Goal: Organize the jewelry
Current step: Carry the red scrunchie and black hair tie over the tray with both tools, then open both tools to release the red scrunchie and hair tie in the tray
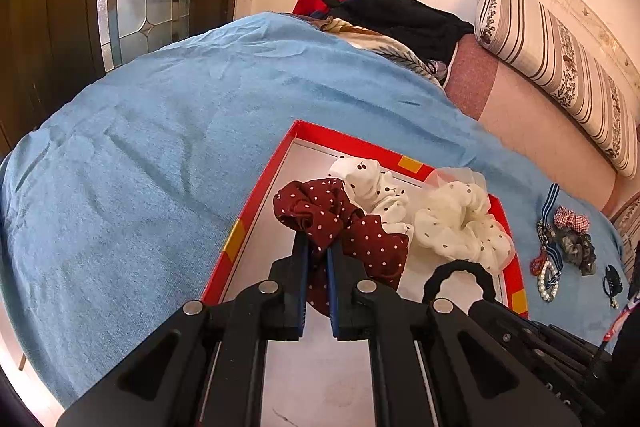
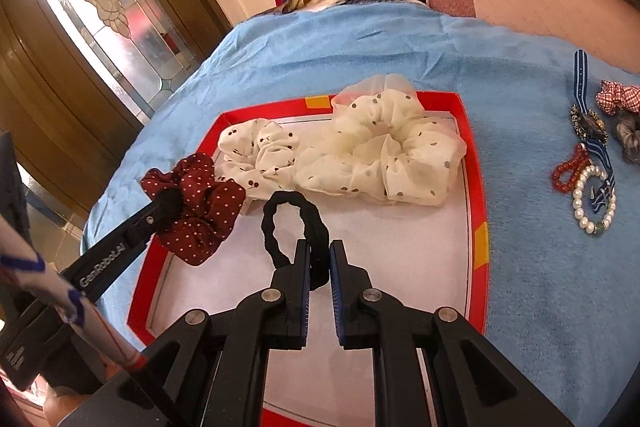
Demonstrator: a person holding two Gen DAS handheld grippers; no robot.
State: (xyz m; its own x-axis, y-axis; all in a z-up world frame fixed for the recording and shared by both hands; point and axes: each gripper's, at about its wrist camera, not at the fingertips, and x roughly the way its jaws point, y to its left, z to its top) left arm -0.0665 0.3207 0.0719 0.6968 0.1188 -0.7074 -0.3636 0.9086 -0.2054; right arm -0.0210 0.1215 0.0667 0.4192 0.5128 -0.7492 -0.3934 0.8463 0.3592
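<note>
A red-rimmed box [image 1: 256,195] [image 2: 478,163] with a white floor lies on the blue blanket. My left gripper [image 1: 319,247] [image 2: 170,203] is shut on a dark red polka-dot scrunchie [image 1: 316,207] [image 2: 208,211], held over the box's left side. My right gripper [image 2: 319,247] is shut on a black hair tie [image 2: 288,215] [image 1: 460,269] above the box floor. Inside the box at the back rest a small white cherry-print scrunchie [image 1: 372,183] [image 2: 256,151] and a large cream dotted scrunchie [image 1: 460,219] [image 2: 384,155].
On the blanket right of the box lie a pearl bracelet [image 2: 592,203] [image 1: 548,283], a red bead bracelet [image 2: 568,169], a blue striped ribbon [image 2: 580,75], a red checked scrunchie [image 2: 620,99] [image 1: 572,219] and a grey scrunchie [image 1: 576,247]. Clothes [image 1: 392,15] are piled at the back. A striped bolster [image 1: 560,67] lines the wall.
</note>
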